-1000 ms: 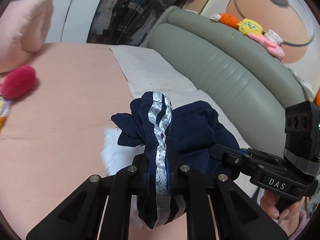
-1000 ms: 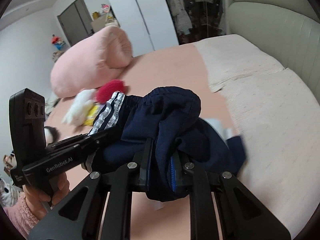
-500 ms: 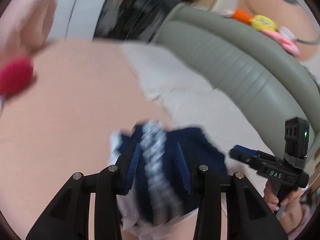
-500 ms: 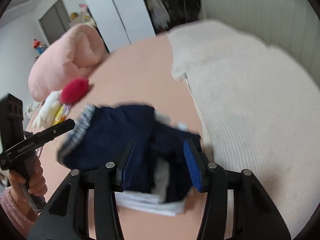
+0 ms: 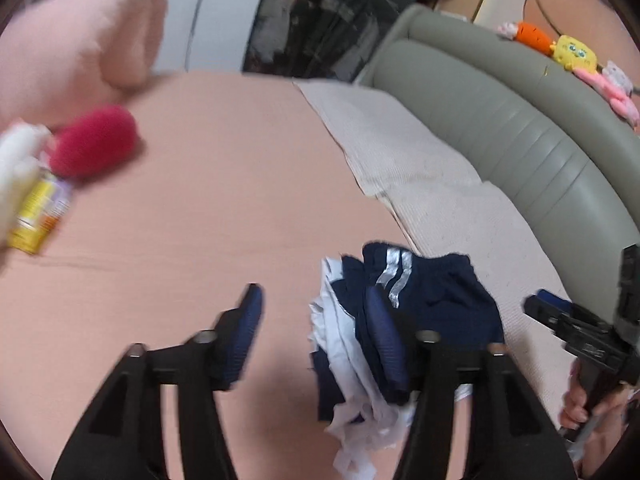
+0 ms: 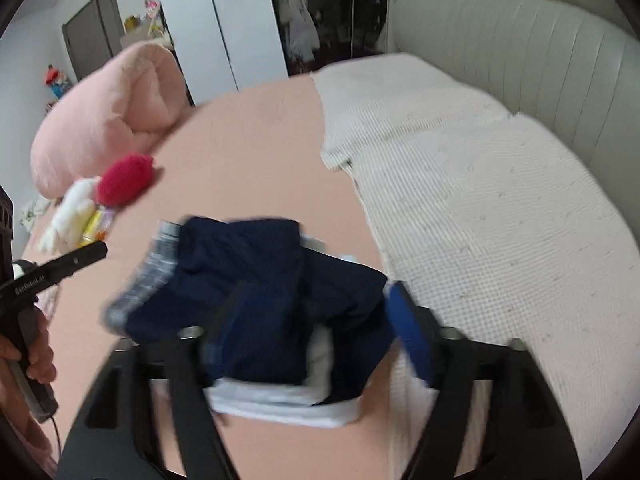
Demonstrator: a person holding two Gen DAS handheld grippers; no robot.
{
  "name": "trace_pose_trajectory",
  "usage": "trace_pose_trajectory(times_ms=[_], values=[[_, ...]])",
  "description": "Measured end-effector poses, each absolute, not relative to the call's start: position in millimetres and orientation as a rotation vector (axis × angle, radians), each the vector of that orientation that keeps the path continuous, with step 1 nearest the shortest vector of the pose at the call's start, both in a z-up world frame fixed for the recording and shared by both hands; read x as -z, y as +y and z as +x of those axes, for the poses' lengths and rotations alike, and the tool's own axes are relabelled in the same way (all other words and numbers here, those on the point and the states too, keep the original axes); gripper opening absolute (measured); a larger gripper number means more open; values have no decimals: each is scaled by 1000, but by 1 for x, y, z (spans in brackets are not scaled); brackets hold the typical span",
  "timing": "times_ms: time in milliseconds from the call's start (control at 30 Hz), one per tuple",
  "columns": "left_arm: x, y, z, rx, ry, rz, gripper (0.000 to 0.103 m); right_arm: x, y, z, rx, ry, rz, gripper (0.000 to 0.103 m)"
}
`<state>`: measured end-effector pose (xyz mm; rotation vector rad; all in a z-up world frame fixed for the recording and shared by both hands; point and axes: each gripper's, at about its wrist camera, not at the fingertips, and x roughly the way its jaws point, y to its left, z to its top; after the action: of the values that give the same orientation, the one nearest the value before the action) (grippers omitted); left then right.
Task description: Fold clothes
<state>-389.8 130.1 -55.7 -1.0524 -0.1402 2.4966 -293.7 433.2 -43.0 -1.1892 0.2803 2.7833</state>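
A bundle of navy shorts with silver side stripes [image 5: 424, 296] lies on a stack of white folded clothes [image 5: 340, 344] on the pink bed sheet. My left gripper [image 5: 316, 324] is open and empty, its right finger just in front of the bundle, its left finger over bare sheet. In the right wrist view the navy shorts [image 6: 256, 280] rest on the white stack [image 6: 280, 404]. My right gripper [image 6: 320, 320] is open above the bundle, one finger on each side, holding nothing.
A rolled pink blanket [image 6: 108, 112] and a red plush toy [image 6: 124, 180] with a yellow pack [image 5: 36, 216] lie at the far left. A cream waffle blanket [image 6: 460, 200] covers the right of the bed. A padded headboard [image 5: 520, 128] with plush toys [image 5: 572, 52] rises behind.
Both grippers were shut on the navy shorts a second ago. They opened, the shorts dropped onto the white stack, and both grippers pulled back.
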Motion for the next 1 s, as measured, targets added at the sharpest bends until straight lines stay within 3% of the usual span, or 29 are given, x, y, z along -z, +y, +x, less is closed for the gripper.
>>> trace_pose_trajectory(times_ms=[100, 233, 500, 1000], values=[[18, 114, -347, -2645, -29, -978, 82, 5, 386, -272, -2833, 208, -1153, 102], [-29, 102, -299, -2741, 53, -914, 83, -32, 314, -238, -2883, 156, -1155, 102], [-82, 33, -217, -2844, 5, -875, 84, -75, 224, -171, -2929, 189, -1083, 102], [-79, -49, -138, -2903, 3, -904, 84, -81, 140, -103, -2936, 179, -1107, 102]])
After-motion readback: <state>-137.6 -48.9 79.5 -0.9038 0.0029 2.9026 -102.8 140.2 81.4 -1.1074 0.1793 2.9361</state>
